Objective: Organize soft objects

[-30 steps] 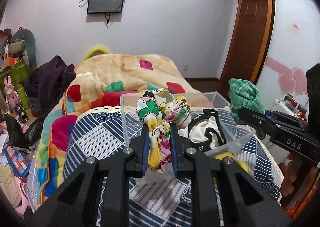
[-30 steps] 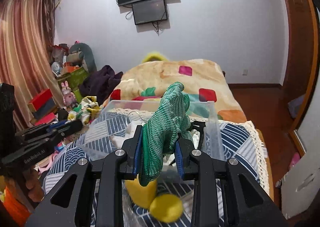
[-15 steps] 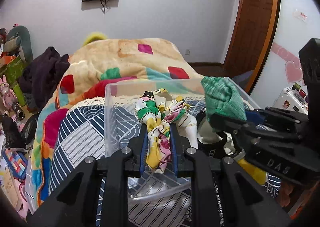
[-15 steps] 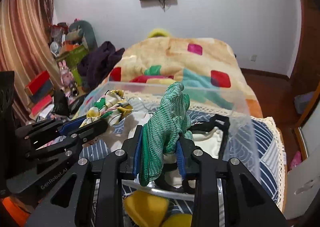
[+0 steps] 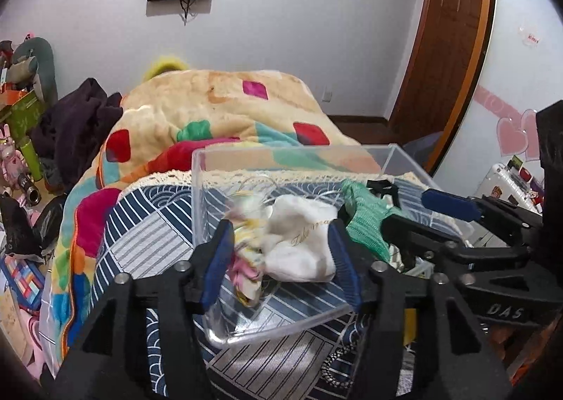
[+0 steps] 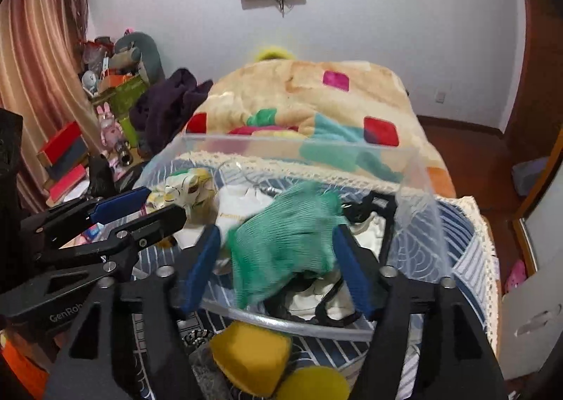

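Observation:
A clear plastic bin [image 5: 292, 157] [image 6: 415, 167] stands on the blue striped bedspread [image 5: 140, 241]. My left gripper [image 5: 281, 259] is open over the bin's near left part; the floral scarf [image 5: 246, 252] lies loose between its fingers, blurred, beside a white cloth [image 5: 302, 248]. My right gripper [image 6: 278, 262] is open over the bin's near right part; the green knit cloth [image 6: 285, 245] lies loose between its fingers, blurred. The scarf [image 6: 186, 188] and the left gripper [image 6: 140, 210] show in the right wrist view; the green cloth [image 5: 366, 220] and the right gripper [image 5: 418, 213] show in the left wrist view.
A black-trimmed white garment [image 6: 362, 217] lies in the bin. Yellow soft objects [image 6: 253, 354] lie in front of the bin. A patchwork blanket [image 5: 218, 111] covers the bed behind. A dark garment [image 5: 74, 125] and clutter sit at the left. A wooden door [image 5: 447, 48] stands right.
Both grippers have moved down over the bin and opened. The scarf and the green cloth have left the fingers and dropped into the bin.

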`<state>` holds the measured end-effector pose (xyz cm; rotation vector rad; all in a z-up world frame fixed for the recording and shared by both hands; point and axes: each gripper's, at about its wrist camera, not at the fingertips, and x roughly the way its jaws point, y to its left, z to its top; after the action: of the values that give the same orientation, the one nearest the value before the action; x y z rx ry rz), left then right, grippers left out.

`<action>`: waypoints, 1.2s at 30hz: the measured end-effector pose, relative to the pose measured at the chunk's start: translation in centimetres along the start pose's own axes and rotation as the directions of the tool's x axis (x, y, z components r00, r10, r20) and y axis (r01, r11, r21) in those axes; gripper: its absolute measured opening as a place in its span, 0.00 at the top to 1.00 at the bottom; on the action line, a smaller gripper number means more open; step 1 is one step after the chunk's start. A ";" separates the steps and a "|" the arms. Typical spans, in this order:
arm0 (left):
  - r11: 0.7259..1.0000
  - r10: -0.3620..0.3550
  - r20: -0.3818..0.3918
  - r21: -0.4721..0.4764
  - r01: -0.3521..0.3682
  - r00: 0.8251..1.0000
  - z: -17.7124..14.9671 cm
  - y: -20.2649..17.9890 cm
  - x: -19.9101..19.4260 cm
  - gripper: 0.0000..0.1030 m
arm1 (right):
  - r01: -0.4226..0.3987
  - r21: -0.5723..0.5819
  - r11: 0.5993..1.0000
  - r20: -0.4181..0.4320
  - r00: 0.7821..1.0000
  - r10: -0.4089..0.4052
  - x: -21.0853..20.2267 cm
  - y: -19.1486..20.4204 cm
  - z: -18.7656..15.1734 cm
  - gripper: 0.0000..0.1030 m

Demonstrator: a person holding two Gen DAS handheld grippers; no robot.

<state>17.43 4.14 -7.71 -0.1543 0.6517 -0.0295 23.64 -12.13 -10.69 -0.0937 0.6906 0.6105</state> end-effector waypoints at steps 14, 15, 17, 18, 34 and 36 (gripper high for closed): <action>0.999 -0.016 0.071 0.035 0.014 0.997 -1.2 -1.3 -5.3 0.07 | 0.043 -0.007 0.999 0.157 0.987 -0.041 -6.2 -0.3 -0.9 0.20; 0.999 -0.015 0.067 0.040 0.012 0.998 -1.5 -1.4 -5.5 0.07 | 0.047 -0.008 0.999 0.160 0.986 -0.045 -6.3 -0.2 -1.1 0.20; 0.999 -0.018 0.059 0.045 0.016 0.998 -2.2 -1.6 -5.6 0.07 | 0.058 -0.009 0.998 0.160 0.985 -0.056 -6.5 -0.2 -1.7 0.20; 0.999 -0.022 0.050 0.047 0.020 0.999 -2.6 -1.7 -5.5 0.07 | 0.065 -0.011 0.998 0.156 0.986 -0.062 -6.5 -0.2 -2.2 0.20; 0.993 -0.088 -0.107 0.070 0.096 0.990 -6.9 -4.1 -2.0 0.49 | 0.067 0.043 0.997 0.008 0.998 -0.067 -4.2 -1.6 -8.3 0.20; 0.992 -0.093 -0.112 0.076 0.102 0.989 -6.9 -4.5 -1.5 0.57 | 0.052 0.063 0.997 -0.003 0.999 -0.052 -3.9 -2.1 -8.8 0.21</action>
<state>12.15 -1.09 -11.53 -0.1060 0.7493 -0.1598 17.37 -18.22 -15.30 -0.0538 0.7063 0.5382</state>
